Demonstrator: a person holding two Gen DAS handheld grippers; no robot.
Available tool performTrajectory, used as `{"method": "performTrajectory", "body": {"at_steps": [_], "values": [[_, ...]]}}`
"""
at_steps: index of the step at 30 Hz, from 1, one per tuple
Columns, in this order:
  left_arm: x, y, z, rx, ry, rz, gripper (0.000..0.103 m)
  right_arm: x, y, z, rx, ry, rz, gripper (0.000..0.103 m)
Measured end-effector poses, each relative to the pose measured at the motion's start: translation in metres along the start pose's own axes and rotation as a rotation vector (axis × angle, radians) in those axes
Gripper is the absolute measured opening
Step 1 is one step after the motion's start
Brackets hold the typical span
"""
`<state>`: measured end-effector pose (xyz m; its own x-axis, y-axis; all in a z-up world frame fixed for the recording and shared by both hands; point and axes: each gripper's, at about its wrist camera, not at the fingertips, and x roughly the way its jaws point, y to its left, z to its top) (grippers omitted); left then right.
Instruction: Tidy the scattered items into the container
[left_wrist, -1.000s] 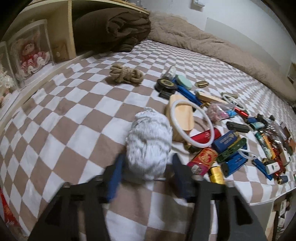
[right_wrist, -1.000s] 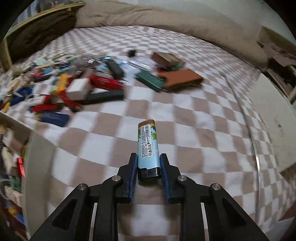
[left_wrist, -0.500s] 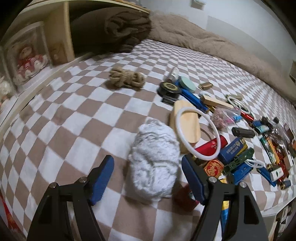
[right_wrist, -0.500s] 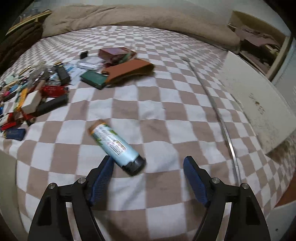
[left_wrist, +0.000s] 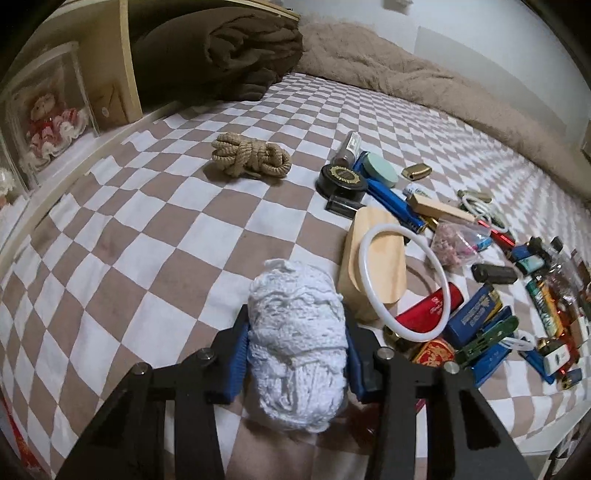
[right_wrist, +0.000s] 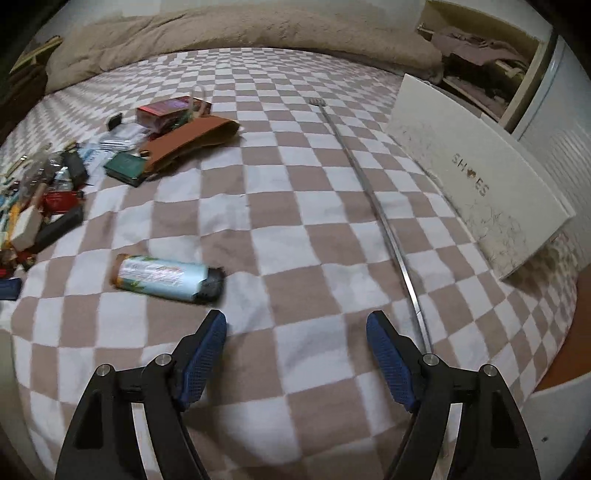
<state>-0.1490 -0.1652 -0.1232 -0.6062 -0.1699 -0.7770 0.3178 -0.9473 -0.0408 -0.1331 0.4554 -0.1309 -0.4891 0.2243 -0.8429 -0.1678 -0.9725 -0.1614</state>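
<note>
A white yarn ball (left_wrist: 295, 354) lies on the checkered bedspread (left_wrist: 147, 229), close in the left wrist view. My left gripper (left_wrist: 295, 325) is shut on it, both blue pads pressed into its sides. In the right wrist view a pale blue lighter (right_wrist: 166, 278) with a black cap lies on its side on the bedspread. My right gripper (right_wrist: 295, 319) stands open just right of and nearer than it, with nothing between the fingers. A white shoe box (right_wrist: 480, 184) lies at the right edge of the bed.
A tan rope bundle (left_wrist: 251, 157), a wooden block (left_wrist: 373, 273) under a white ring (left_wrist: 402, 284) and a pile of lighters and small boxes (left_wrist: 498, 295) lie right of the yarn. A long metal rod (right_wrist: 384, 221) and a brown pouch (right_wrist: 192, 136) rest on the bed.
My left gripper opened wide, then shut on the yarn ball. My right gripper let go of the blue lighter, which now lies sideways, and the gripper swung to the right.
</note>
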Motion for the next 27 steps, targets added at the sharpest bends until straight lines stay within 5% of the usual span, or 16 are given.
{"method": "performTrajectory", "body": {"at_steps": [8,18,27], "values": [[-0.010,0.007,-0.007,-0.038,-0.021,-0.029,0.042,-0.020,0.033,-0.012,0.056,-0.054,0.149,0.079],[-0.024,0.005,-0.020,-0.048,-0.035,-0.036,0.042,-0.002,0.054,0.012,0.094,-0.017,0.179,0.079],[-0.047,-0.010,-0.026,-0.014,-0.078,-0.075,0.042,0.014,0.074,0.019,0.046,-0.020,0.096,0.079]]}}
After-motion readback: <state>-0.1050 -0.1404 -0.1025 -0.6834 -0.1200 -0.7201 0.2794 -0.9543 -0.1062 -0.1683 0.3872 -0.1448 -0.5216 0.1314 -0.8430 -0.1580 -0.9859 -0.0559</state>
